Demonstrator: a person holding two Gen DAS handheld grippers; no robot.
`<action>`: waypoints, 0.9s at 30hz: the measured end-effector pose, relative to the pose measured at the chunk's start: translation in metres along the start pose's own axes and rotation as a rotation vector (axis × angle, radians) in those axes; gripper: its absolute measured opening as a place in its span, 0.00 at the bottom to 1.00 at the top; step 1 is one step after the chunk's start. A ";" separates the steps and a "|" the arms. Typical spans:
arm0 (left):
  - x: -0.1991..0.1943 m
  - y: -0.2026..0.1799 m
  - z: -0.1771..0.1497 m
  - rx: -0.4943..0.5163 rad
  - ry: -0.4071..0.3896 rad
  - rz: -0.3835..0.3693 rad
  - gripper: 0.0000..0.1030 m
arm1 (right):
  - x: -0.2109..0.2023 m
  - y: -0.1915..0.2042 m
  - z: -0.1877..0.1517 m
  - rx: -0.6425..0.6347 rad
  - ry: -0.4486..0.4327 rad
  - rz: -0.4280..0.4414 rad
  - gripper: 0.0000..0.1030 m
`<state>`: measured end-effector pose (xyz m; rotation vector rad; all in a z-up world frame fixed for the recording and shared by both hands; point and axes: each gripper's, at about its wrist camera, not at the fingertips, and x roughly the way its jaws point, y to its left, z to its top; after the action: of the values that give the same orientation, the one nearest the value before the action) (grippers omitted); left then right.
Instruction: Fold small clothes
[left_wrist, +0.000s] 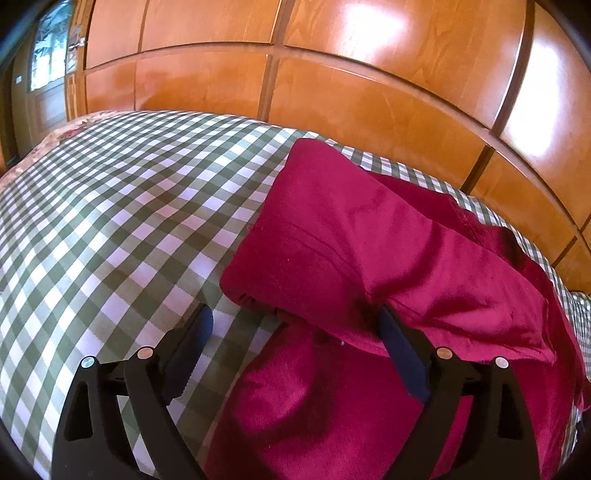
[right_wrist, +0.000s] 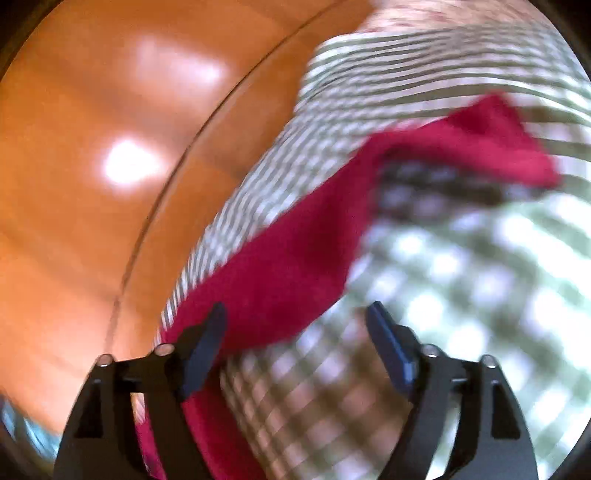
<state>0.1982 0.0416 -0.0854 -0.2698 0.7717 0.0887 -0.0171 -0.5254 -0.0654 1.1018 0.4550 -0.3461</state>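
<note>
A crimson fleece garment (left_wrist: 354, 236) lies partly folded on the green-and-white checked cover (left_wrist: 122, 206), its upper layer doubled over toward the left. My left gripper (left_wrist: 295, 317) is open, its fingers straddling the garment's near folded edge; the right fingertip (left_wrist: 388, 321) touches the cloth. In the blurred right wrist view the same garment (right_wrist: 295, 251) stretches diagonally across the checked cover (right_wrist: 461, 277). My right gripper (right_wrist: 295, 314) is open, with the cloth's near edge beside its left finger (right_wrist: 207, 339).
A glossy orange wooden wardrobe (left_wrist: 332, 66) stands right behind the bed and also fills the left of the right wrist view (right_wrist: 92, 166). A floral cover edge (left_wrist: 77, 129) and a glazed door (left_wrist: 44, 59) are at far left.
</note>
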 end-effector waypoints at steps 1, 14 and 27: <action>-0.002 0.000 -0.001 0.002 -0.001 -0.003 0.87 | -0.007 -0.011 0.012 0.041 -0.032 0.001 0.79; 0.002 -0.002 -0.004 0.011 0.028 -0.003 0.88 | -0.017 -0.051 0.071 0.175 -0.102 -0.114 0.21; 0.003 -0.001 -0.003 0.003 0.032 -0.013 0.89 | 0.005 0.049 0.045 -0.218 -0.120 -0.121 0.06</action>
<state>0.1979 0.0398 -0.0893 -0.2741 0.8022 0.0716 0.0196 -0.5461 -0.0132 0.8385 0.4429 -0.4555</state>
